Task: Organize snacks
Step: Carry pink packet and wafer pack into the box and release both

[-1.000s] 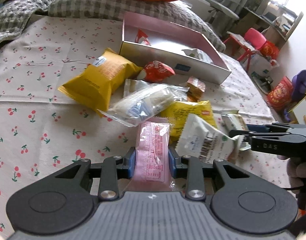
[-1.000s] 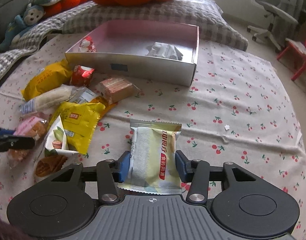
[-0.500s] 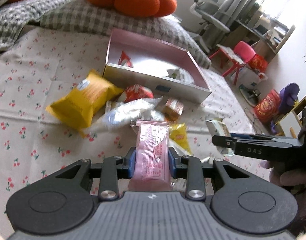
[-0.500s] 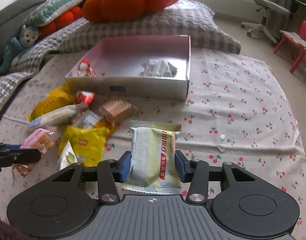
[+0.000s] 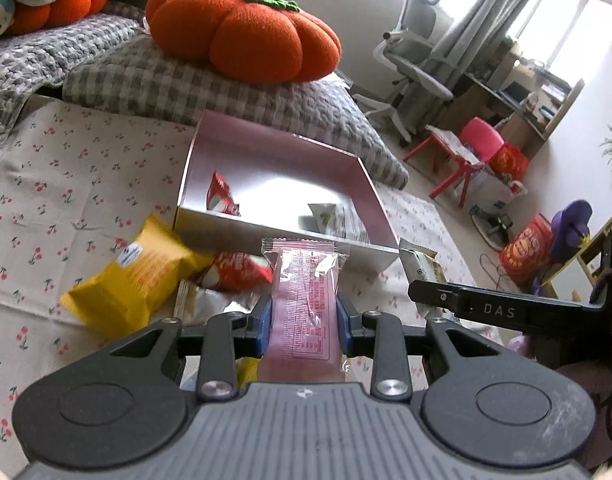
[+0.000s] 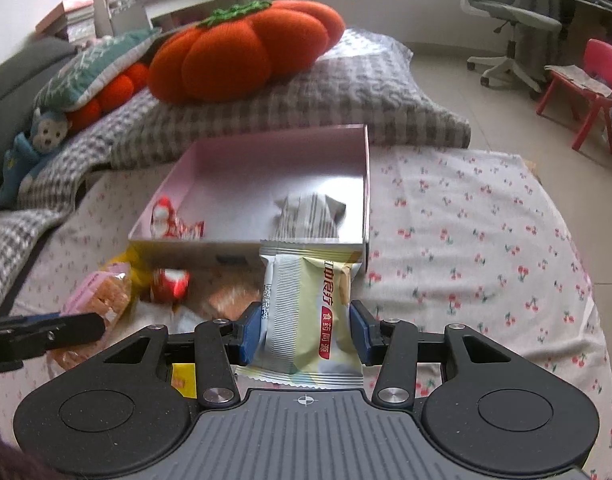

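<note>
Above cherry-print cloth (image 6: 486,220): left hand-held gripper (image 5: 303,316) clamps pink packet (image 5: 303,304), right hand-held gripper (image 6: 306,332) clamps pale-green packet (image 6: 310,312); both lengthwise toward box (image 6: 366,184).

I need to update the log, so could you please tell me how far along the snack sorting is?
Done: a red-and-white candy packet and a grey striped wrapper lie in the pink shallow cardboard box. In hand: the left tool grips a pink transparent snack bar; the right tool grips a pale green-and-white biscuit pack. Left: a yellow crinkly bag and other packets lie on the cherry-print cloth.
</note>
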